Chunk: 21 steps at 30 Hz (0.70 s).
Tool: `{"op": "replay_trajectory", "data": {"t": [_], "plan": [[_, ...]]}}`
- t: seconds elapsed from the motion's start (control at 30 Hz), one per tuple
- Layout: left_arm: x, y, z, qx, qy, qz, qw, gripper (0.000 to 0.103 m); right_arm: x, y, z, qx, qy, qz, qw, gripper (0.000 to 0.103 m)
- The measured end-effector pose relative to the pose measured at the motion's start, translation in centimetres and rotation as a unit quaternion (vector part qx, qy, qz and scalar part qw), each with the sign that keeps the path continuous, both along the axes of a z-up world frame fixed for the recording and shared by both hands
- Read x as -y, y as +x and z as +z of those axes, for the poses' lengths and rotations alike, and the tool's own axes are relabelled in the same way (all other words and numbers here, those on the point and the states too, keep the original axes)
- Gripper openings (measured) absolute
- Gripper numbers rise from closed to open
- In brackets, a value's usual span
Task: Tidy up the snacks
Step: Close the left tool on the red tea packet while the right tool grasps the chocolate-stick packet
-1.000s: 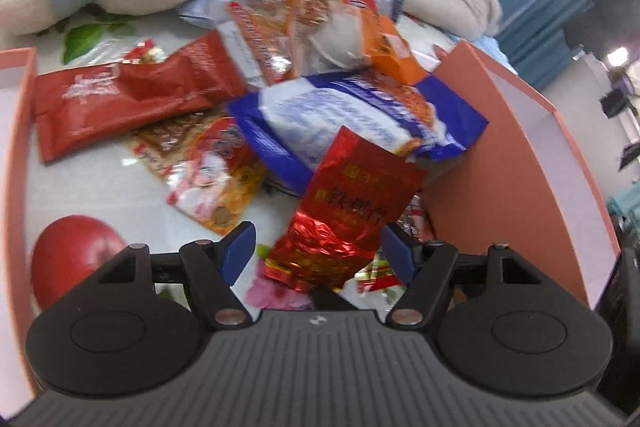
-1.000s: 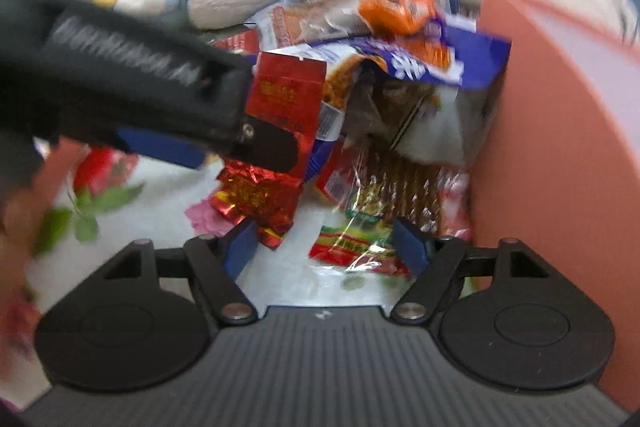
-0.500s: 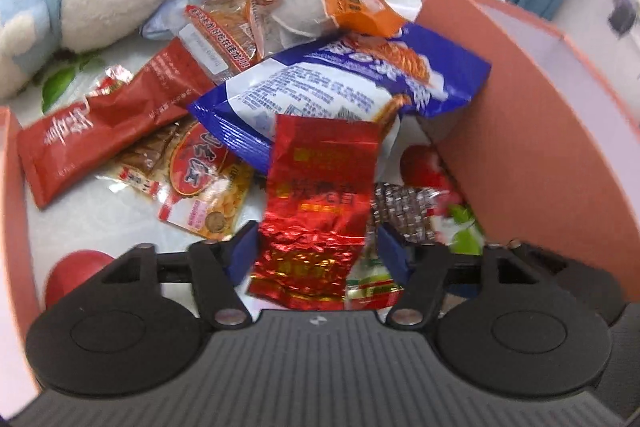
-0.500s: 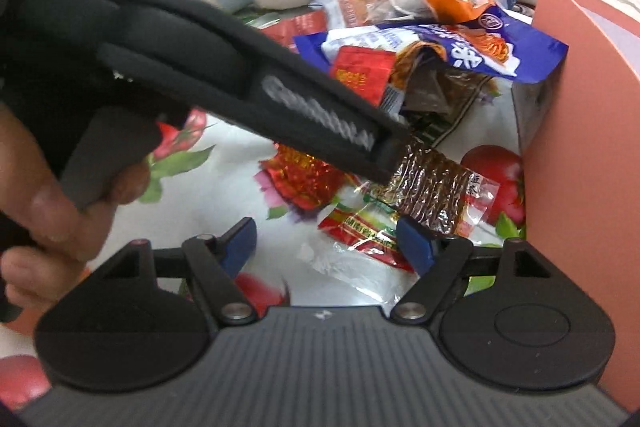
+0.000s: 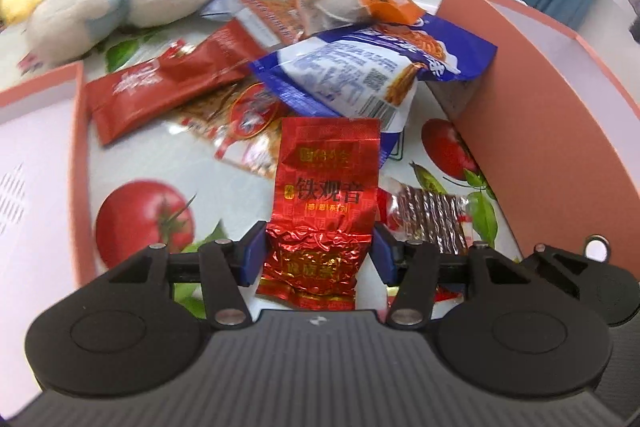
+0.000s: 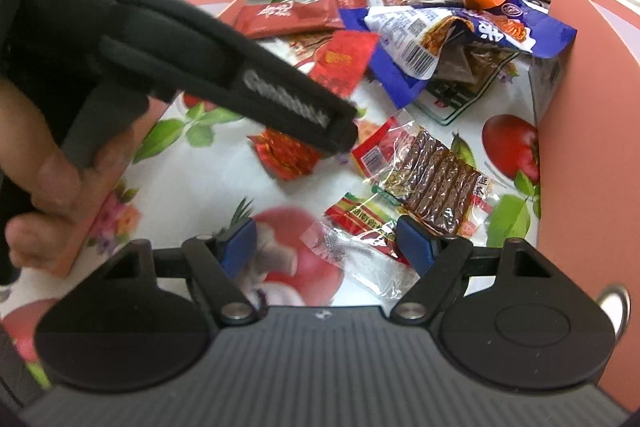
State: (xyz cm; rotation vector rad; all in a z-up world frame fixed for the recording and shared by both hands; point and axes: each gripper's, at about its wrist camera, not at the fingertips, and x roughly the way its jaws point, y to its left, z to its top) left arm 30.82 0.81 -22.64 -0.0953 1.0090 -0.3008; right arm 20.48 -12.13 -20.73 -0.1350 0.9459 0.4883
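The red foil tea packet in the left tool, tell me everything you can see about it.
The red foil tea packet is a crinkled, shiny metallic pouch with gold Chinese lettering and a flat sealed top edge. It stands roughly upright, its lower part between the blue pads of the left tool, which appear closed against its sides. Its bottom end bulges and wrinkles. Behind its top lies the blue and white snack bag; whether they touch is unclear. In the right wrist view its ends show past the left tool's body.
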Motion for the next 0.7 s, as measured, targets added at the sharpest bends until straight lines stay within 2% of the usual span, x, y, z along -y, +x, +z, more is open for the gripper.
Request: {"op": "replay_trajectory", "data": {"t": [0.33, 0.5, 0.7], "plan": [[-0.8, -3.7, 1.8, -0.001, -0.011, 0.049, 0.9988, 0.060, -0.1, -4.0, 0.4, -0.011, -0.008, 0.037, 0.999, 0.079], [-0.7, -5.7, 2.2, -0.008, -0.011, 0.055, 0.9984, 0.060, -0.2, -6.8, 0.7, -0.015, -0.007, 0.050, 0.999, 0.079], [-1.3, -7.5, 3.0, -0.006, -0.010, 0.066, 0.9978, 0.060, 0.5, -8.2, 1.5, -0.003, -0.003, 0.005, 1.000, 0.076]]}}
